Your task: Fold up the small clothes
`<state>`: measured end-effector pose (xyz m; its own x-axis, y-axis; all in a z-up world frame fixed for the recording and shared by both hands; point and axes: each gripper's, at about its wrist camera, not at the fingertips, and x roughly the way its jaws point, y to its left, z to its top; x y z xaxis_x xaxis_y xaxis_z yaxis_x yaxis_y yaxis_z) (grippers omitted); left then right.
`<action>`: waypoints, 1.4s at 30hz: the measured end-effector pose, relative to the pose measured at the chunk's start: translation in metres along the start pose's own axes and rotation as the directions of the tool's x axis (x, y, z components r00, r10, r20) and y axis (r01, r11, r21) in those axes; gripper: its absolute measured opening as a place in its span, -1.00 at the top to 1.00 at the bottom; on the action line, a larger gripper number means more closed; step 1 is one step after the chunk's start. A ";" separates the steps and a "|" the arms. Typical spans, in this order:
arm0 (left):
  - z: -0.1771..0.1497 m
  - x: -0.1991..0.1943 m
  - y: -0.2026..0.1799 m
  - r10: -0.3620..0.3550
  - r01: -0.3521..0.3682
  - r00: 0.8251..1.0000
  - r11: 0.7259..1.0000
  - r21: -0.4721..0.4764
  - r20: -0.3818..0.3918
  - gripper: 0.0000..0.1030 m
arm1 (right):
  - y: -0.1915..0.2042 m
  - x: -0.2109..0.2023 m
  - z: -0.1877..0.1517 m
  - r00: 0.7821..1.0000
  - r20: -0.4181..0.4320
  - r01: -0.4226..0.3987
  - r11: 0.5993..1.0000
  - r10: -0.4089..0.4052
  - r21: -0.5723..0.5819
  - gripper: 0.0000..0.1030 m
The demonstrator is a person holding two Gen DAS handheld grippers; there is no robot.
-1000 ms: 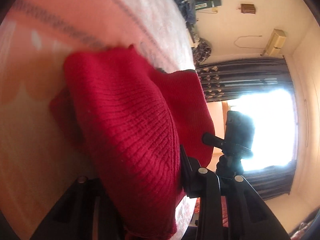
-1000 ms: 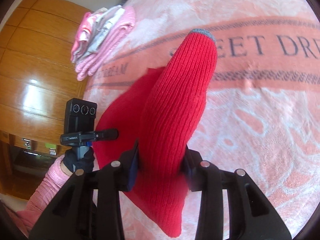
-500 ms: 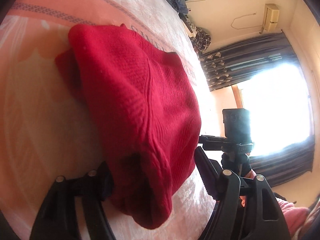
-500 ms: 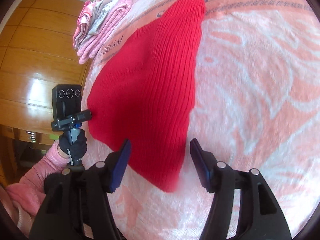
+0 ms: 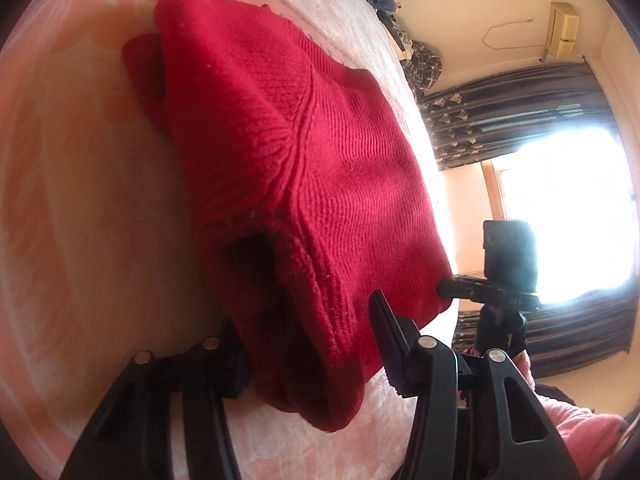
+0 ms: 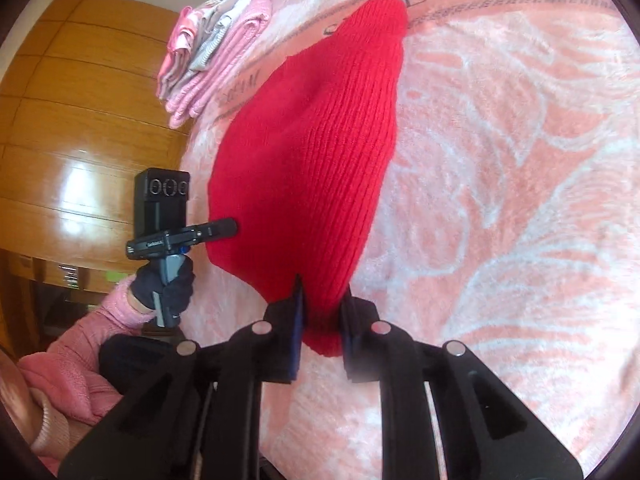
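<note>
1. Sweater [image 6: 316, 168], red and knitted, lies on the pink blanket [image 6: 500, 200], its far cuffed end reaching the lettered band and its near end at my fingers.
2. My right gripper [image 6: 322, 316] is pinched shut on the near tip of the knit; the cloth is squeezed narrow between the two pads.
3. My left gripper [image 5: 308, 344] has the bunched near corner sitting between its fingers; the gap looks wide and I cannot tell whether the pads are biting or only straddling the fold.
4. I judge the step to be a lengthwise fold in progress, the garment already doubled over.
5. Next I need a firm hold on both near corners, then to carry them evenly toward the far end.
6. A stack of folded clothes [image 6: 212, 52] waits at the blanket's far left edge.
</note>
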<state>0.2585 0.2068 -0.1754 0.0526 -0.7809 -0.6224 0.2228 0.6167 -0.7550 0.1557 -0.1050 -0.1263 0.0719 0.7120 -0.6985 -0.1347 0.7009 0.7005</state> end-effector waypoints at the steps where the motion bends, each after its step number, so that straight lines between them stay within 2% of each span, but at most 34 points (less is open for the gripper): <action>1: 0.001 0.005 -0.002 0.027 -0.027 1.000 0.999 0.026 0.003 0.04 | -0.003 0.004 -0.002 1.000 -0.004 0.012 1.000 -0.012 0.002 0.73; 3: -0.001 0.007 -0.003 0.073 -0.074 0.997 0.995 0.068 0.016 0.18 | -0.018 0.026 -0.007 0.999 -0.041 0.009 0.999 -0.007 0.041 0.72; 5: 0.001 0.004 0.001 0.079 -0.081 0.997 0.993 0.082 0.019 0.23 | -0.028 0.048 -0.011 0.998 -0.062 0.005 0.998 -0.001 0.064 0.70; 7: 0.003 0.005 0.000 0.079 -0.081 0.997 0.994 0.077 0.020 0.25 | -0.032 0.049 -0.009 0.998 -0.054 -0.022 0.997 0.026 0.074 0.72; 9: 0.002 0.007 -0.003 0.091 -0.092 0.996 0.992 0.086 0.021 0.24 | -0.027 0.047 -0.008 0.999 -0.051 0.008 0.999 -0.006 0.042 0.71; 12: -0.008 0.002 -0.011 0.101 -0.101 0.995 0.987 0.124 0.012 0.11 | -0.013 0.046 -0.007 0.997 -0.040 0.072 0.997 -0.072 -0.012 0.59; 14: -0.008 0.003 -0.017 0.128 -0.128 0.992 0.981 0.142 0.007 -0.05 | -0.002 0.040 -0.007 0.992 -0.025 0.126 0.991 -0.127 -0.044 0.36; 15: -0.009 0.002 -0.022 0.152 -0.152 0.988 0.977 0.153 0.009 -0.21 | 0.006 0.035 -0.008 0.986 -0.009 0.165 0.984 -0.166 -0.062 0.10; 16: -0.012 0.000 -0.030 0.188 -0.189 0.982 0.968 0.166 0.021 -0.32 | 0.014 0.028 -0.009 0.978 0.015 0.209 0.974 -0.208 -0.083 0.01; 19: -0.024 -0.011 -0.054 0.268 -0.275 0.961 0.937 0.216 0.062 -0.41 | 0.039 0.012 -0.014 0.950 0.065 0.311 0.940 -0.305 -0.138 -0.04; 23: -0.041 -0.040 -0.079 0.326 -0.343 0.937 0.926 0.160 0.127 -0.51 | 0.068 -0.008 -0.022 0.942 0.115 0.328 0.939 -0.317 -0.099 -0.16; 25: -0.046 -0.055 -0.096 0.371 -0.399 0.910 0.906 0.144 0.186 -0.66 | 0.082 -0.014 -0.030 0.929 0.134 0.358 0.928 -0.344 -0.101 -0.30; 27: -0.051 -0.068 -0.113 0.432 -0.466 0.871 0.878 0.115 0.233 -0.68 | 0.094 -0.020 -0.040 0.905 0.150 0.414 0.905 -0.397 -0.102 -0.35; 30: -0.065 -0.082 -0.134 0.486 -0.518 0.827 0.854 0.051 0.282 -0.77 | 0.109 -0.028 -0.053 0.894 0.182 0.431 0.897 -0.410 -0.097 -0.44; 32: -0.079 -0.089 -0.144 0.527 -0.562 0.792 0.826 0.032 0.307 -0.81 | 0.120 -0.034 -0.063 0.869 0.223 0.473 0.874 -0.443 -0.109 -0.47; 34: -0.094 -0.090 -0.154 0.570 -0.611 0.752 0.791 0.024 0.330 -0.81 | 0.128 -0.044 -0.070 0.831 0.270 0.529 0.841 -0.486 -0.114 -0.49; 35: -0.100 -0.091 -0.157 0.590 -0.633 0.734 0.773 0.025 0.337 -0.81 | 0.132 -0.048 -0.073 0.823 0.289 0.533 0.841 -0.488 -0.097 -0.53; 36: -0.107 -0.092 -0.161 0.605 -0.649 0.720 0.760 0.021 0.340 -0.81 | 0.135 -0.051 -0.075 0.829 0.295 0.517 0.852 -0.475 -0.084 -0.59; 37: -0.115 -0.094 -0.163 0.610 -0.651 0.716 0.759 0.010 0.339 -0.81 | 0.137 -0.053 -0.078 0.836 0.298 0.501 0.862 -0.461 -0.073 -0.61; 39: -0.126 -0.100 -0.168 0.603 -0.639 0.719 0.769 -0.015 0.346 -0.81 | 0.145 -0.052 -0.084 0.833 0.303 0.499 0.865 -0.463 -0.050 -0.70; 40: -0.131 -0.102 -0.171 0.606 -0.639 0.713 0.769 -0.029 0.353 -0.81 | 0.150 -0.050 -0.087 0.827 0.304 0.508 0.861 -0.473 -0.043 -0.74; 42: -0.139 -0.105 -0.173 0.620 -0.653 0.688 0.755 -0.051 0.377 -0.81 | 0.157 -0.046 -0.095 0.819 0.312 0.517 0.855 -0.482 -0.034 -0.75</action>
<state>0.0792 0.1957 -0.0084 0.5416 -0.1918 -0.8184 0.0844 0.9811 -0.1741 0.0373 -0.0317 0.0019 0.4318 0.2585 -0.8641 -0.1114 0.9660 0.2333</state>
